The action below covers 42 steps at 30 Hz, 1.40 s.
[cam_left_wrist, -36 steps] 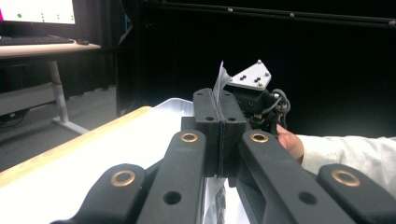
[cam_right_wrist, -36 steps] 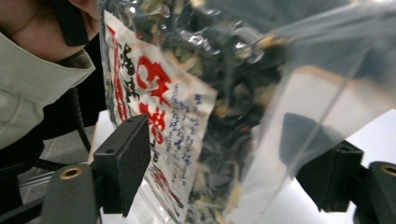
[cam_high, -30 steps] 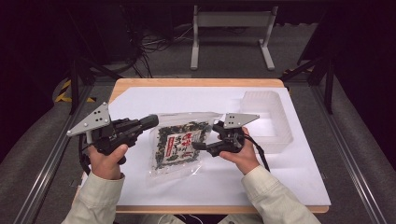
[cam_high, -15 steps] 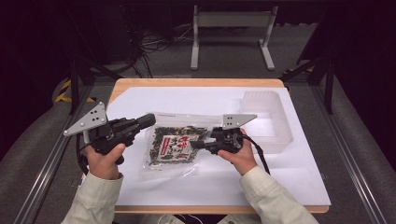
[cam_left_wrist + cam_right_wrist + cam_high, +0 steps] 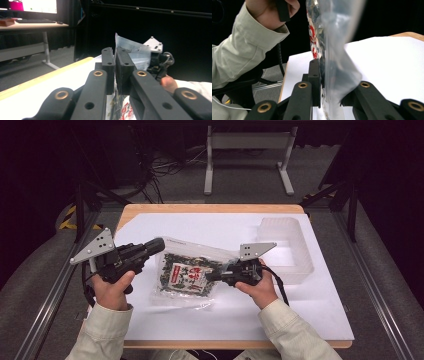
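A clear plastic bag [image 5: 186, 276] of dark dried food with a red and white label hangs just over the white sheet [image 5: 225, 227], held between both hands. My left gripper [image 5: 159, 245] pinches its upper left corner. In the left gripper view the film [image 5: 130, 47] sticks up between the nearly closed jaws of the left gripper [image 5: 115, 53], which have just eased open a little. My right gripper [image 5: 210, 276] grips the bag's right edge. Its jaws have just been closing on the bag [image 5: 334, 37], and the film hides the far jaw of the right gripper [image 5: 322, 65].
A clear plastic bin [image 5: 300, 270] stands on the sheet at the right, behind my right hand. The wooden table's edge [image 5: 210, 208] runs along the back. Metal rails flank the table, and a stand's legs and cables lie on the floor beyond.
The right gripper's jaws have closed onto the bag's right edge. Both hands have stayed where they were, and the left gripper keeps its hold on the corner.
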Each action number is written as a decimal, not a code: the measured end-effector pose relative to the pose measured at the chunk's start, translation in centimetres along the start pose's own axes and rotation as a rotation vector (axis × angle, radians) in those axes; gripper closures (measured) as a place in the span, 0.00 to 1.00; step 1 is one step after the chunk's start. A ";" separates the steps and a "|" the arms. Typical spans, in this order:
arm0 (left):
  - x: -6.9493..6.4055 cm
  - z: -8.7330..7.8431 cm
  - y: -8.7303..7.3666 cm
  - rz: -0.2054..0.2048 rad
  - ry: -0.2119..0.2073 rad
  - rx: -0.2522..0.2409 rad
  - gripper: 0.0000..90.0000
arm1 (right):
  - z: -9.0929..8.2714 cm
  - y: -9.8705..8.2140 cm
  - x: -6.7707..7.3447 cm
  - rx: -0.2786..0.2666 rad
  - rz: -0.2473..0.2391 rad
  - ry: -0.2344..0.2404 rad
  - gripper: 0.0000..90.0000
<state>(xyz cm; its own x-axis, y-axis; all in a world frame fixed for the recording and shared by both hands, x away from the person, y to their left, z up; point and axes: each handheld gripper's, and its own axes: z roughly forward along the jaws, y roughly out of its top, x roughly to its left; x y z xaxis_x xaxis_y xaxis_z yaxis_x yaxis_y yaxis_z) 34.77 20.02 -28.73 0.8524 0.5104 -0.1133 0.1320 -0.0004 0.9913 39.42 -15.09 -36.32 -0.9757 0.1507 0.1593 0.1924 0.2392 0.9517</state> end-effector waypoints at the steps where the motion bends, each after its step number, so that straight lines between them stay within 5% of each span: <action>1: 0.1 0.0 -0.1 -0.010 -0.003 0.000 0.93 | -0.1 0.0 0.0 0.001 0.000 0.000 0.85; 6: 0.4 0.4 -0.2 -0.023 -0.006 0.011 0.82 | -0.5 0.2 0.3 0.006 -0.003 -0.003 0.86; 18: 0.8 1.0 -0.6 0.024 0.031 0.063 0.55 | -3.3 1.0 0.0 -0.004 0.012 -0.056 0.86; 29: 1.4 1.1 -1.8 0.058 0.041 0.128 0.48 | -6.1 2.3 -0.1 0.031 0.026 -0.139 0.86; 42: 3.0 0.9 -3.9 0.022 0.073 0.185 0.44 | -8.8 3.9 -0.5 0.085 0.051 -0.256 0.86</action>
<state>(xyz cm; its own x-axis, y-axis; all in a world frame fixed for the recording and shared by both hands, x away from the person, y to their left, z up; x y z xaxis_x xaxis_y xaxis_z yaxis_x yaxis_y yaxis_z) 37.27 20.84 -33.03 0.8181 0.5695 -0.0797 0.2097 -0.1666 0.9635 39.76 -22.72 -30.39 -0.9083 0.3993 0.1250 0.2596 0.3033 0.9168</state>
